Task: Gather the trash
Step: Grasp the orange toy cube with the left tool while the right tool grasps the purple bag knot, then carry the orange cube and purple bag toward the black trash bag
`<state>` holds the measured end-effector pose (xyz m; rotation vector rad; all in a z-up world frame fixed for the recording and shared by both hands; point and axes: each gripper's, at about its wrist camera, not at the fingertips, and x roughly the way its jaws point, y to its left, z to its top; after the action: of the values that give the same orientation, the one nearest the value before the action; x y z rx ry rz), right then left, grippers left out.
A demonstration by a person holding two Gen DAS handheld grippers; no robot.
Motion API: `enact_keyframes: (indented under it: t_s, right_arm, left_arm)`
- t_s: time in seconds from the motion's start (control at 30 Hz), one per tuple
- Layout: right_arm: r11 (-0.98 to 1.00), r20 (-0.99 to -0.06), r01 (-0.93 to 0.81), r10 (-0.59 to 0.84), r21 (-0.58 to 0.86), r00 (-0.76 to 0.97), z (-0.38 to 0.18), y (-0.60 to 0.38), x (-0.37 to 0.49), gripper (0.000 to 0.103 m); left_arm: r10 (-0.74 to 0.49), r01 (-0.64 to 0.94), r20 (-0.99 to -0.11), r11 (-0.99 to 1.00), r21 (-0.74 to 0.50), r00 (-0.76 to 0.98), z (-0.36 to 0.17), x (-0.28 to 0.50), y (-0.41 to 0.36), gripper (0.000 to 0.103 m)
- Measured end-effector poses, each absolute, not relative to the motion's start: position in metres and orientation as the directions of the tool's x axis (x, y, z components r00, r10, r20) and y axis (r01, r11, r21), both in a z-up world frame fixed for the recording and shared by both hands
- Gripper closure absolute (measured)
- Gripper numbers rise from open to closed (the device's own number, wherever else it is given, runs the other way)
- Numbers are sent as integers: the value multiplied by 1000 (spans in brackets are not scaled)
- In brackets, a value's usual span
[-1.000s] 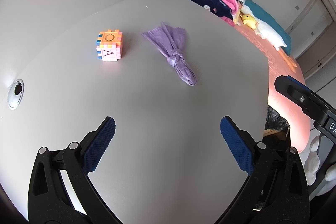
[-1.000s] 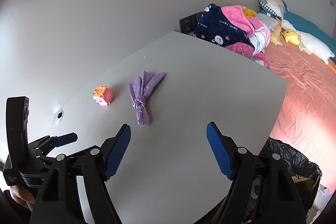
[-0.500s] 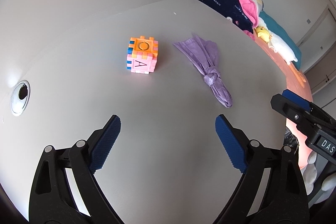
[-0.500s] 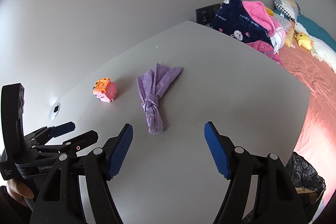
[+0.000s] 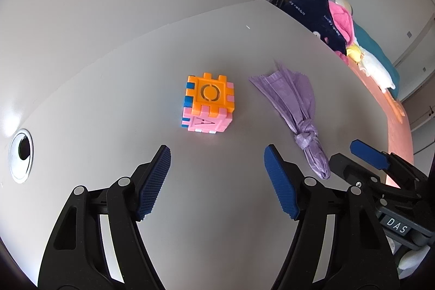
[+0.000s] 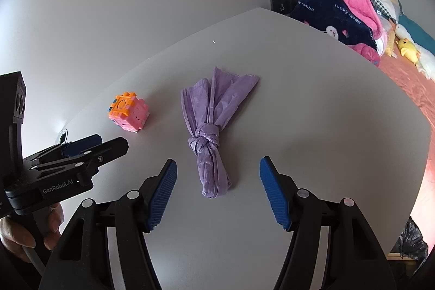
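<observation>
A knotted purple plastic bag (image 6: pixel 210 132) lies flat on the grey table (image 6: pixel 312 127); it also shows in the left wrist view (image 5: pixel 296 110). An orange and pink toy cube (image 5: pixel 208 106) with a letter A stands left of it, also seen in the right wrist view (image 6: pixel 129 112). My right gripper (image 6: pixel 217 189) is open, its blue pads either side of the bag's near end, just above the table. My left gripper (image 5: pixel 217 181) is open and empty, a short way in front of the cube.
A round cable hole (image 5: pixel 21 155) sits in the table at the left. A black trash bag (image 6: pixel 410 241) hangs below the table's right edge. A bed with blankets and plush toys (image 6: pixel 350 15) lies behind the table.
Both grippers have moved forward. The cube has come closer to the left gripper, and the bag now lies between the right gripper's open fingers.
</observation>
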<state>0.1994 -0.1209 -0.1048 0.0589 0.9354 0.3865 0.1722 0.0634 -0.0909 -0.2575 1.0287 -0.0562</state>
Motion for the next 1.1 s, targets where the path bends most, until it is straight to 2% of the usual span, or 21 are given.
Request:
enact_keyframes:
  t_s: [0.27,0.47,0.57,0.63,0.7,0.83,1.1]
  right_arm:
    - [935,-784,-300,327,188,527,-119,-106,221,40]
    - [943,-793,-293,299,159,530,-127,-98,230,48]
    - [944,-788,-297,289,142,543,-128,-95,230,57]
    - [946,-787,-295,283,135,549,-130,-95,230,70]
    - [946,-787,-294,281,133,548,-131,-95,231,75]
    - [941,-791,-300,302,158,532,-133,-98,233,80]
    - [935,-778,-304,328,185,536,-122,-107,228,82]
  left_arm:
    - [-159,-100,-845,965,-242,511,-101,194,70,34]
    - [-148,-97,-836,968,-232,528,-105,204,71,39]
    - [-132,-101,-834,971,-219,536,-105,207,70,46]
    - [-125,-107,-832,971,-216,541,-105,207,72,54]
    - [-127,-110,-829,969,-220,545,-105,206,73,58]
    - [-127,-111,-825,968,-223,551,-106,204,72,59]
    - [-133,-95,-817,970,-223,560,-100,198,64,59]
